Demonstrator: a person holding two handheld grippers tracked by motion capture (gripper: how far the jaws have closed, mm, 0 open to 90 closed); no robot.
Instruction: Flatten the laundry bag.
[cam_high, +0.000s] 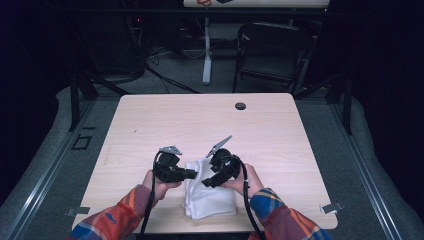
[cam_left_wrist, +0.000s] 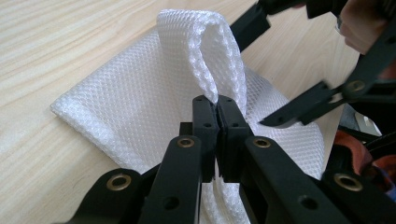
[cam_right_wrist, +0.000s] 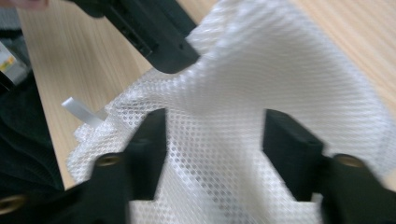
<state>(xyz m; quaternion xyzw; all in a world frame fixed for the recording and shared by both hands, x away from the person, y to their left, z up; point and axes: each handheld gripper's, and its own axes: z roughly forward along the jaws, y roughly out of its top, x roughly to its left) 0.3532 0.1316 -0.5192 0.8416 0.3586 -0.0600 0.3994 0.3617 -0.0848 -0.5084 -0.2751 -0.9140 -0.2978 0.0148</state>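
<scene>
Left gripper pinches raised fold of white mesh bag; right gripper spread over mesh, nothing gripped; bag on table, handling barely begun.

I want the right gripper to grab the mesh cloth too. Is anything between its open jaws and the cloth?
Nothing visible. The right gripper hangs open directly over the white mesh cloth; the left gripper, shut on a raised fold, sits off to one side.

Both grippers matte black: left gripper, right gripper. Jaw links flat bars, brass-coloured rivets at pivots, small screw holes in the pads. Grey three-cornered plate atop each. Black cable off each body. Sleeves: plaid flannel in orange, blue, yellow.
</scene>
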